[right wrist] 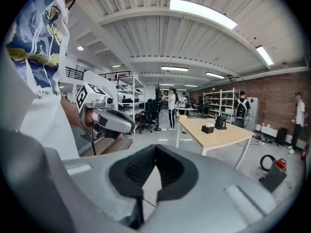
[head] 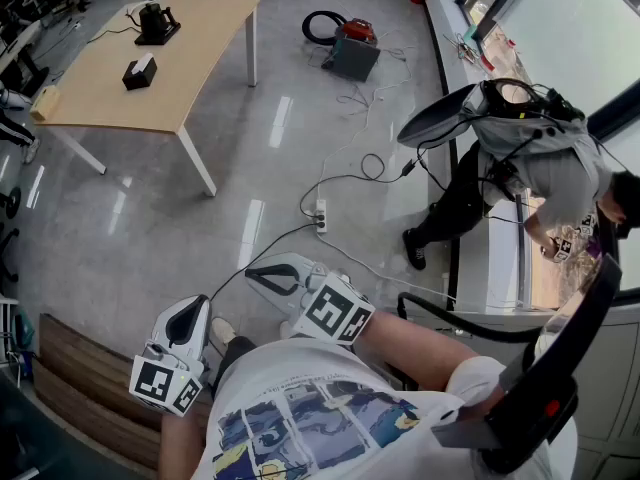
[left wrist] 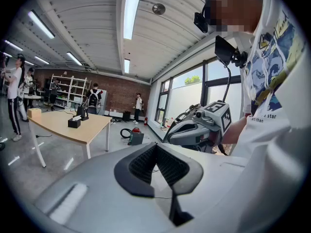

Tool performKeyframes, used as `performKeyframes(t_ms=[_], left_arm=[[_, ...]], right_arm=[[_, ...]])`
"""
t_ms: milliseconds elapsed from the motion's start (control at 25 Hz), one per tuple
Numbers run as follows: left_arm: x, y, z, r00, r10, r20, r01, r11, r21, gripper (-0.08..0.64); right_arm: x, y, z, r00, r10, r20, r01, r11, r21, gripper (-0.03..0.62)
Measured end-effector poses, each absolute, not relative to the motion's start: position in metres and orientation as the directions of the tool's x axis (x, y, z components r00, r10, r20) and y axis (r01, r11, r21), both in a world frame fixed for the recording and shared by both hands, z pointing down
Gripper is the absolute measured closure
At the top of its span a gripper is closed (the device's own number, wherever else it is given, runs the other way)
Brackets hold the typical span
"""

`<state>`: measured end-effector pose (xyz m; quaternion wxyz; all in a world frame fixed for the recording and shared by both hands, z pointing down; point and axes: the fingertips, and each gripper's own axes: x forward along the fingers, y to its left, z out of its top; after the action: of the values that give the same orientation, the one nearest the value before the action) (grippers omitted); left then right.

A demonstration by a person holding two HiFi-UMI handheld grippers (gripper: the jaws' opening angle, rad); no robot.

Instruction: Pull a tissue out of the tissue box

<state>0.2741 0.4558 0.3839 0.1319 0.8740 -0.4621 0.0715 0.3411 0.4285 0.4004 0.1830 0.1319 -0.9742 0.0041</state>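
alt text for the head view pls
Looking down from the person's head: the left gripper and right gripper are held close to the body, both shut and empty, above a grey floor. The tissue box sits far off on a wooden table at upper left; another person bends over at right.

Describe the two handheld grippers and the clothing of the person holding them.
The left gripper and right gripper match: smooth light-grey shells, black ribbed pads tapering to a point, each carrying a white cube printed with black square markers. The person wears a white short-sleeved T-shirt with a blue painted print.
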Motion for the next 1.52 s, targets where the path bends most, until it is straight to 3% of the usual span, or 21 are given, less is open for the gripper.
performKeyframes(t_ms=[880,1520], left_arm=[[0.272,0.483,0.394,0.49,-0.833,0.257,-0.872,-0.467,0.147,0.554],[0.122,0.363,0.397,0.52,-0.822,0.232,-0.854,-0.508,0.117,0.554]], right_arm=[[0.353,0.451,0.411,-0.927,-0.196,0.319,-0.221,0.974,-0.043,0.584],[0.208,0.332,0.409,-0.891,-0.308,0.333,-0.325,0.946,0.005,0.548]])
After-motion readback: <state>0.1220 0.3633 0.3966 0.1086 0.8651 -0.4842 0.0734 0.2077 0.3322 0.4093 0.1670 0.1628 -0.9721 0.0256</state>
